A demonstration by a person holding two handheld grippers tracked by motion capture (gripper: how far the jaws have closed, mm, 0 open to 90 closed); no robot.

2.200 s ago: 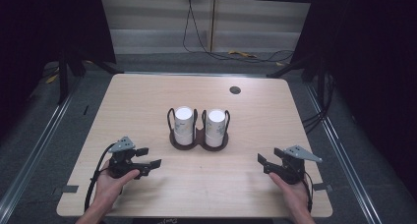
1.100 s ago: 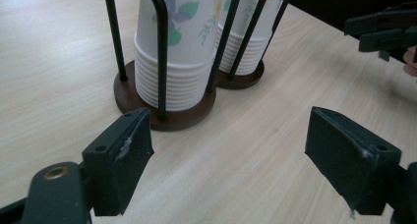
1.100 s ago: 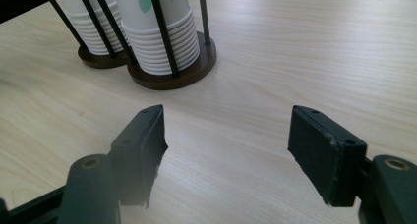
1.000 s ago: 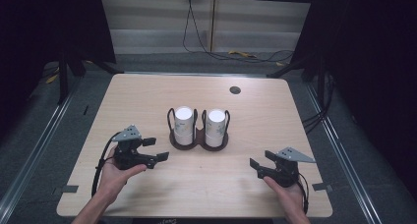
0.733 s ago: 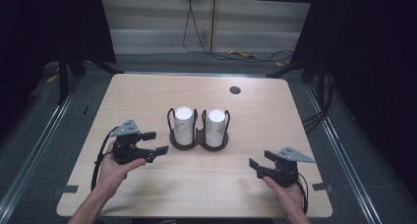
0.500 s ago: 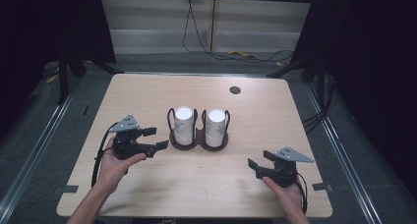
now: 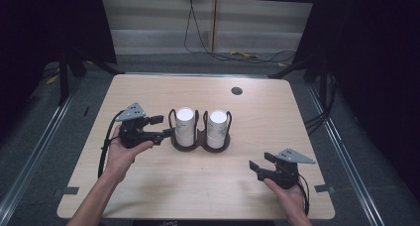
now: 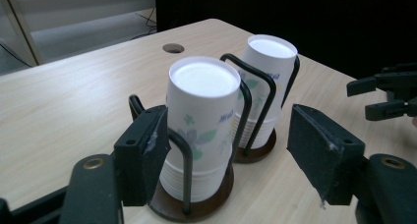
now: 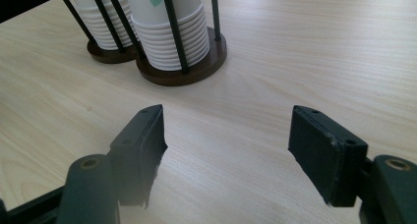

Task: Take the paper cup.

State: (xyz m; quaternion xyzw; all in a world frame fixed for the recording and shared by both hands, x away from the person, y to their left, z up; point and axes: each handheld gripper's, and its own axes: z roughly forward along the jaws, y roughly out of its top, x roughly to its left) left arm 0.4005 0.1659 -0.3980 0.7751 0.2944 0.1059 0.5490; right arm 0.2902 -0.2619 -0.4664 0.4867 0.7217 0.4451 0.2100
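I have my left gripper up beside the nearer stack of white paper cups with green leaf print, which sits upside down in a dark wire holder on a round brown base. In the left gripper view that stack stands just ahead of the jaws and toward the left one: the left pad overlaps its lower side and one wire upright, while the right pad stands well clear of it, with bare light wooden table showing between. The jaws have just been closing, yet they are still apart and nothing is pressed between them. A second stack of the same cups stands in its own holder just behind the first, the two bases touching. Compared with a second ago, my left hand has moved from the near left of the table up to the left side of the holders. My right gripper rests near the front right edge, well apart from the cups, its jaws apart over bare wood, where it was before.
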